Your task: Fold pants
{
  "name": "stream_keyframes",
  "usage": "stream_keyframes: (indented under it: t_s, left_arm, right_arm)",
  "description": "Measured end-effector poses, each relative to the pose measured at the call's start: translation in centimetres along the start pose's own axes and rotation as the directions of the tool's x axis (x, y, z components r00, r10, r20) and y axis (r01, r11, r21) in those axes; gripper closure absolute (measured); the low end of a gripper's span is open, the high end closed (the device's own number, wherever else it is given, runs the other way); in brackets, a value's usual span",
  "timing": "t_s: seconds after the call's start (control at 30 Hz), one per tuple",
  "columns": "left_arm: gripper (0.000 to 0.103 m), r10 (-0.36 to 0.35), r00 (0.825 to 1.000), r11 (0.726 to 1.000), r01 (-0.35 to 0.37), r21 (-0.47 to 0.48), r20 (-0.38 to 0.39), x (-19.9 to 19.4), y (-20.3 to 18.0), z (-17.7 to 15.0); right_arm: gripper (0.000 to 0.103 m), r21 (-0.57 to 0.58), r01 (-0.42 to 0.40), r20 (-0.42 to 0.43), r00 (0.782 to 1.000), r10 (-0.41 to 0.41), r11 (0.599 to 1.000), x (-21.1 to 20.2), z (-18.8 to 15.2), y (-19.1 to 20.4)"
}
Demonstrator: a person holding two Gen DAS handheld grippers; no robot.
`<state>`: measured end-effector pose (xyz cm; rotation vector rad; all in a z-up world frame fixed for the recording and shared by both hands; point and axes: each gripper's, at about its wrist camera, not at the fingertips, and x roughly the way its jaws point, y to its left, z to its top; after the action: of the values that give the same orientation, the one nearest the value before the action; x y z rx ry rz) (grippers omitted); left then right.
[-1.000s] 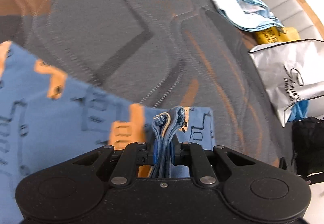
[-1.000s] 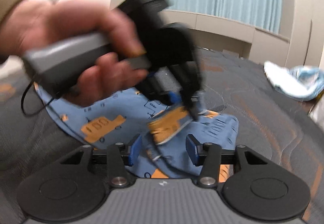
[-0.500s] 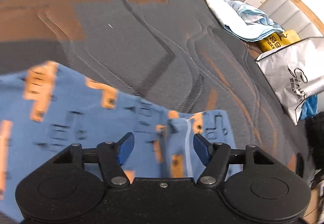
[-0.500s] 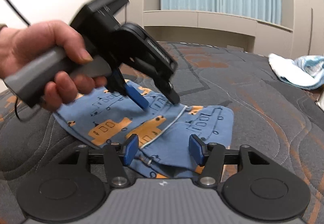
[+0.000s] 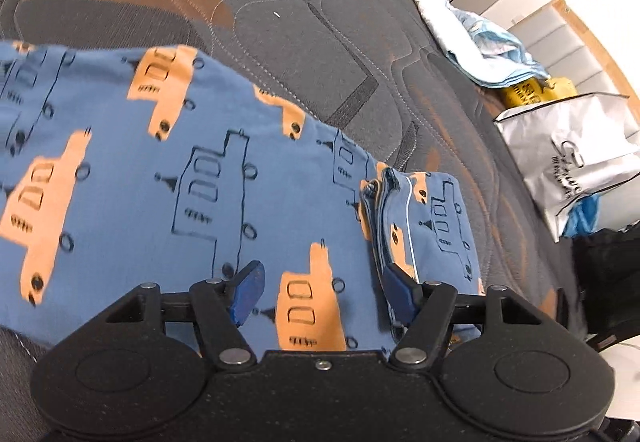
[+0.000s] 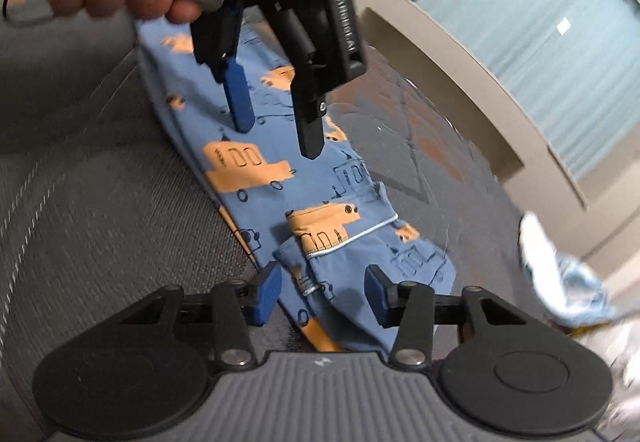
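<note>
Blue truck-print pants (image 5: 208,178) on the quilted bed (image 5: 280,34): thin, limp knit, likely light and prone to bunching. Left gripper (image 5: 320,290) hangs spread, empty; right gripper (image 6: 320,290) closing, pads clear of cloth. Best pinch: layered hem edge (image 5: 380,202).

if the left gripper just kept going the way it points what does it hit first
Most likely the blue pants lying flat on the bed: they fill the space between and ahead of the left gripper and its open jaws. Depth is hard to judge.

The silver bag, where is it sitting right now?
In the left wrist view the silver bag stands at the right edge, beside the grey and orange bedspread, just below a yellow package and a pale blue cloth pile.
</note>
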<state>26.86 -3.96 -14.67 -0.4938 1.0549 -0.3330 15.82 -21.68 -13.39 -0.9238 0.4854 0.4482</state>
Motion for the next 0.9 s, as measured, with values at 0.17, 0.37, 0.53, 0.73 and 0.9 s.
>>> stream_keyframes:
  t_s: [0.17,0.37,0.53,0.73,0.9]
  left_arm:
    - [0.032,-0.048,0.999,0.999,0.048,-0.022,0.016,-0.2,0.9,-0.8]
    - [0.028,-0.105,0.994,0.994,0.105,-0.040,0.011,0.4,0.4,0.1]
    - [0.024,-0.233,0.973,0.959,0.229,-0.167,-0.004,2.6,-0.4,1.8]
    - [0.023,-0.297,0.954,0.908,0.275,-0.315,-0.024,5.9,-1.0,3.4]
    - [0.023,-0.272,0.961,0.904,0.240,-0.353,-0.046,7.5,-1.7,3.7]
  right_arm:
    - [0.061,-0.165,0.011,-0.015,1.000,-0.014,0.986,1.1,1.3,1.3]
    - [0.088,0.206,-0.077,0.018,0.997,0.075,0.976,0.7,1.9,-2.3]
    - [0.089,0.502,-0.126,0.090,0.992,0.093,0.856,-0.8,1.2,-5.8]
    - [0.090,0.536,-0.114,0.122,0.991,0.057,0.836,-2.6,1.1,-6.6]
    - [0.095,0.528,-0.126,0.120,0.990,0.073,0.840,-2.9,1.2,-6.5]
